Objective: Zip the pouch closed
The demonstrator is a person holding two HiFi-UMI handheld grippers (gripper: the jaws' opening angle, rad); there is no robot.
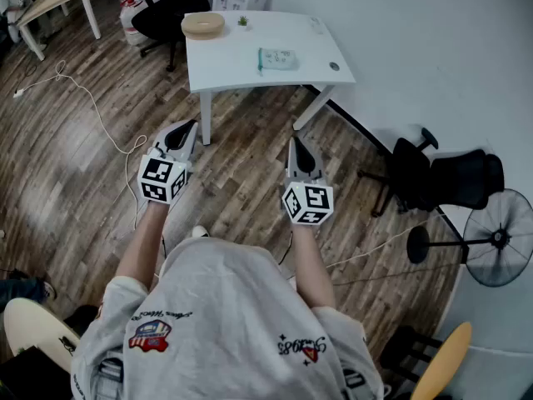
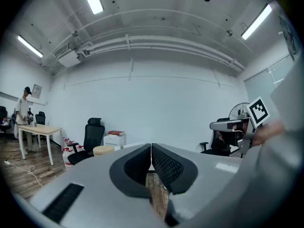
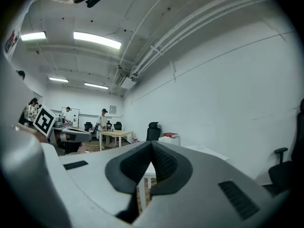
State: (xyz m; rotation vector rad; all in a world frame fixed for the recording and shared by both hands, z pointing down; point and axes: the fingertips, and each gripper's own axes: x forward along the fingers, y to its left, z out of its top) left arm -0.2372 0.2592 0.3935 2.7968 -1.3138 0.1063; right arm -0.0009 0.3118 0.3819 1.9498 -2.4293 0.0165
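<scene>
A pale teal pouch (image 1: 277, 58) lies flat on the white table (image 1: 241, 57) ahead of me, well beyond both grippers. My left gripper (image 1: 185, 129) is held level over the wooden floor, short of the table's front left leg, jaws shut with nothing between them. My right gripper (image 1: 298, 150) hangs level beside it, short of the table's right leg, also shut and empty. In the left gripper view the black pads (image 2: 164, 165) meet at their tips (image 2: 151, 146); in the right gripper view the tips (image 3: 151, 144) touch too. The pouch's zipper is too small to make out.
On the table stand a round wooden disc (image 1: 203, 25), a small potted plant (image 1: 242, 22) and a small dark round thing (image 1: 334, 67). A black office chair (image 1: 445, 177) and a floor fan (image 1: 498, 237) stand to the right. A white cable (image 1: 92, 107) trails across the floor at left.
</scene>
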